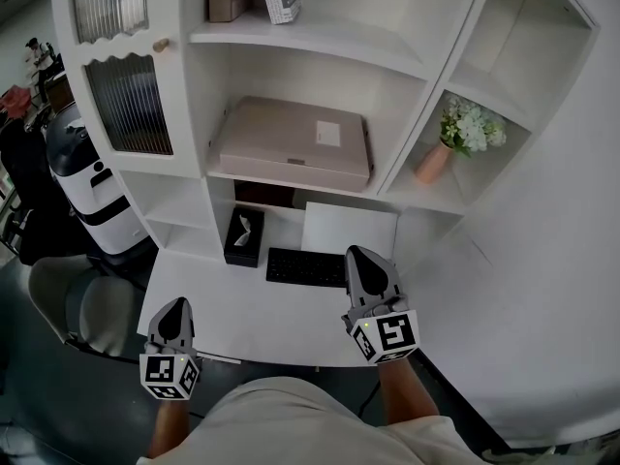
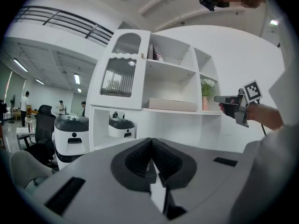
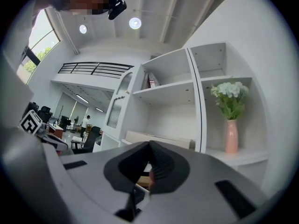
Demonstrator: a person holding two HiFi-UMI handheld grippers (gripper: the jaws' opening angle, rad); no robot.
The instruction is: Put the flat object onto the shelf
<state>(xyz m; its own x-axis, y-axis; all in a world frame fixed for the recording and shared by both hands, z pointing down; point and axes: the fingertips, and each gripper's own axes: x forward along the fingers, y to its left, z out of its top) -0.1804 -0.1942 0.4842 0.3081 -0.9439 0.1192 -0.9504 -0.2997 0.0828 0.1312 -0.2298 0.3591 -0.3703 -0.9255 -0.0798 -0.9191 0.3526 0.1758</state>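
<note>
White desktop [image 1: 242,323] beneath a white open shelving unit [image 1: 320,54], straight ahead of both grippers. Lying flat on the middle shelf, a beige rectangular box [image 1: 291,143]: ahead of and above the right gripper [image 1: 363,260], long axis crosswise to its pointing line. Farther off, ahead and to the right, from the left gripper [image 1: 174,308]. Both pairs of jaws pressed together, nothing between. Judged already placed, with the right hand nearer for any nudge.
</note>
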